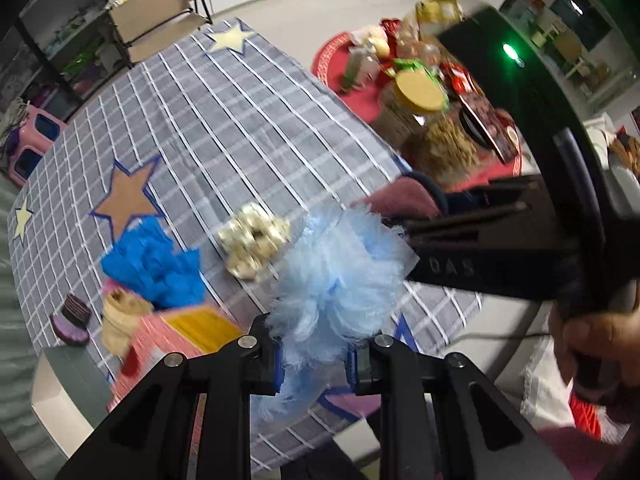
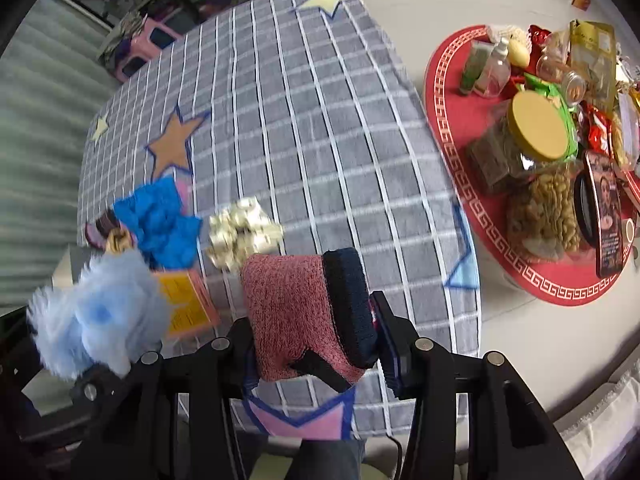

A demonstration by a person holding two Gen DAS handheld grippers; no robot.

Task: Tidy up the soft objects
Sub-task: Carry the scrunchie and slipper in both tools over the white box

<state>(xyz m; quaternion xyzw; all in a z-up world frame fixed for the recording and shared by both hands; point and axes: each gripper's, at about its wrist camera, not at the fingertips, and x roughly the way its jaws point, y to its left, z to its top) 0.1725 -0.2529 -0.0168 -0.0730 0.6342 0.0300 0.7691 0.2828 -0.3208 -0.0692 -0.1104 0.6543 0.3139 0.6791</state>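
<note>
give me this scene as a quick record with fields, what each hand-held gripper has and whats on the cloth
left hand-held gripper: shut on light blue fluffy puff
right hand-held gripper: shut on pink knit sock with navy cuff
surface: grey checked cloth with stars
lying on cloth: blue crinkled item, cream scrunchie
beside cloth: red tray of jars and snacks

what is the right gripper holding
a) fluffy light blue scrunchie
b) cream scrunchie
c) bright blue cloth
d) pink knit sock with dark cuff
d: in the right wrist view the pink knit sock sits clamped between the fingers of the right gripper, while the light blue scrunchie is in the left gripper.
</note>
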